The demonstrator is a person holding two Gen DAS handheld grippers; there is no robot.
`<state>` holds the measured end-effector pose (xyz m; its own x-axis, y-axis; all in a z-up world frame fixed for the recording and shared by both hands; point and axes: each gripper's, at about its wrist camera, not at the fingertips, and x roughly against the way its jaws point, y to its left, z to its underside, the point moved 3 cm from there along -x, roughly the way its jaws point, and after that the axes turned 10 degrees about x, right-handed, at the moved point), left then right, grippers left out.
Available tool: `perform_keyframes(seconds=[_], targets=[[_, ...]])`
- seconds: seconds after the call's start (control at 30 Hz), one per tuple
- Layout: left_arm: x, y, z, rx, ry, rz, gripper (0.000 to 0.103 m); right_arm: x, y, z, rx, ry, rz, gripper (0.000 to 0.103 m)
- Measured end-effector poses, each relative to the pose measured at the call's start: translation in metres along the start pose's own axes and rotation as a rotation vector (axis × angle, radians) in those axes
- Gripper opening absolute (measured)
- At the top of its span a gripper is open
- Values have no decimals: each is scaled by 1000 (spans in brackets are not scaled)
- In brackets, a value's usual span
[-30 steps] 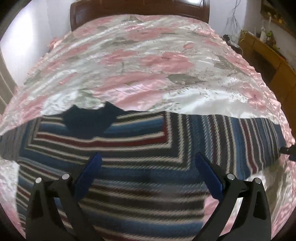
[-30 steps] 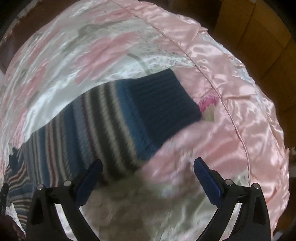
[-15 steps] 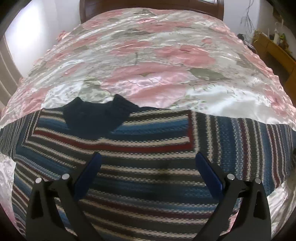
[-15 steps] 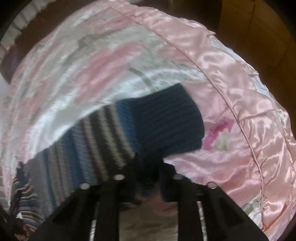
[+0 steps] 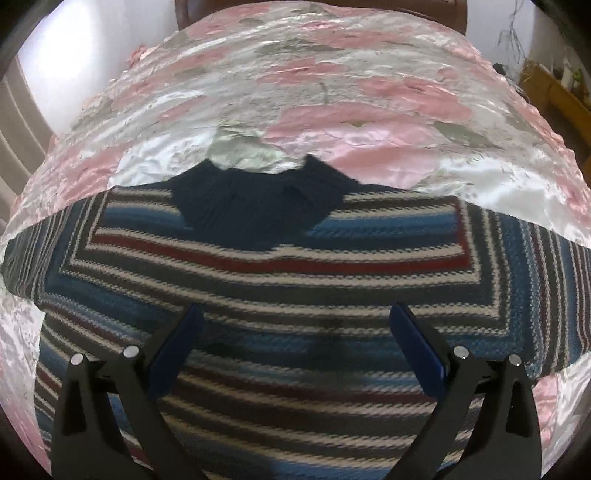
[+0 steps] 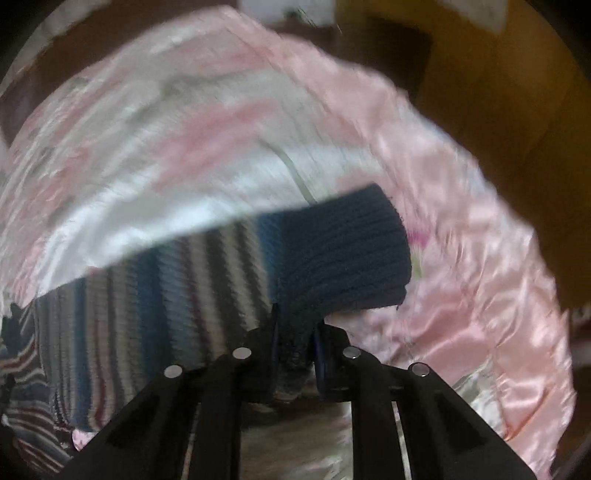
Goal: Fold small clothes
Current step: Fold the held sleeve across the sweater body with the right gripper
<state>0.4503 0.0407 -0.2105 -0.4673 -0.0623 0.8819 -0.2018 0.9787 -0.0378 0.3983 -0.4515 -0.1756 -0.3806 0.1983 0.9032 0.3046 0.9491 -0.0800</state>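
A small striped knit sweater (image 5: 280, 280) in blue, grey, white and red lies flat on the bed, its dark navy collar (image 5: 255, 199) toward the headboard. My left gripper (image 5: 295, 321) hovers open above the sweater's chest, with nothing between its blue pads. In the right wrist view, one sleeve (image 6: 207, 273) stretches out to a navy ribbed cuff (image 6: 347, 254). My right gripper (image 6: 297, 332) is shut on the lower edge of that sleeve by the cuff, lifting it off the bedspread.
A shiny pink and white floral bedspread (image 5: 332, 103) covers the whole bed. A wooden headboard (image 5: 458, 11) stands at the far end. Wooden furniture (image 6: 498, 92) lies past the bed's right edge, and a low wooden cabinet (image 5: 554, 92) stands at the far right.
My right gripper went from open beside the cuff to shut on the sleeve, and the view now swings and blurs. The left gripper drifted left over the chest, still open.
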Motion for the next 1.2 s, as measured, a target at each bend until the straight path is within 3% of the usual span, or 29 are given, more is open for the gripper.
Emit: perform_keyframes(seconds=[0.1, 0.23, 0.33, 0.5, 0.67, 0.73, 0.83, 0.87, 0.93, 1.03, 1.2], targets=[[4, 23, -6, 13, -11, -4, 100, 40, 40, -9, 78, -98, -76, 16], [9, 56, -12, 57, -7, 0, 100, 66, 115, -7, 215, -144, -166, 16], [13, 79, -15, 80, -12, -8, 100, 73, 181, 7, 302, -128, -275, 16], [17, 112, -21, 115, -14, -20, 100, 63, 276, 29, 415, -91, -361, 16], [14, 128, -24, 137, -4, -24, 100, 50, 335, 56, 498, -47, -364, 16], [13, 128, -23, 134, -2, -22, 100, 42, 354, 67, 527, -20, -364, 20], [9, 121, -20, 121, 15, -7, 100, 30, 370, 83, 537, 43, -465, 32], [9, 118, -18, 121, 21, 2, 100, 28, 371, 89, 536, 67, -503, 41], [9, 109, -13, 119, 41, 35, 100, 36, 363, 94, 528, 53, -571, 42], [9, 88, -4, 101, 77, 100, 100, 54, 328, 93, 493, -6, -560, 50], [5, 43, 17, 69, 170, 214, 100, 69, 268, 89, 413, -39, -518, 50]])
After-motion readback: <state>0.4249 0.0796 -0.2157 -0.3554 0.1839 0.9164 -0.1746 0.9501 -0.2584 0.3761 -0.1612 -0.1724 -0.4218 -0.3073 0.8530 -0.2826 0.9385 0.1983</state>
